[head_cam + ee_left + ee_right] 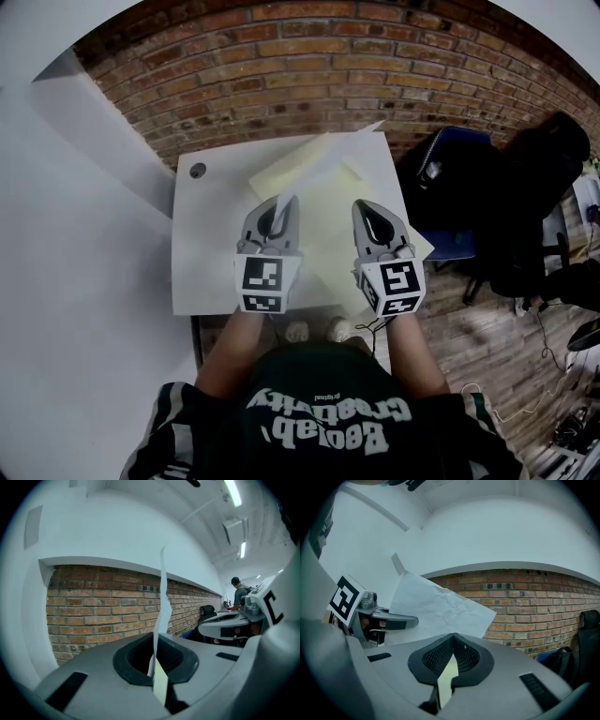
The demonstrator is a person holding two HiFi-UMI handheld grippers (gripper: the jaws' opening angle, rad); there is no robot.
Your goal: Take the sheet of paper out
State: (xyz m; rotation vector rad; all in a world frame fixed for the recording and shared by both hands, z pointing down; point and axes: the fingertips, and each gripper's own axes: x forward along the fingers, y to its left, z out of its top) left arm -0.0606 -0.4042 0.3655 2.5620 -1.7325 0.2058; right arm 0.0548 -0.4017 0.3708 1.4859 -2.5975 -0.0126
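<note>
Your left gripper (157, 644) has its fingers clamped on the upright sheet of paper (163, 606); right gripper (452, 639) fingers closed, empty.

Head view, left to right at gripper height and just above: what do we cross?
white wall → grommet hole in the table → left gripper → right gripper → blue chair → black bundle
</note>
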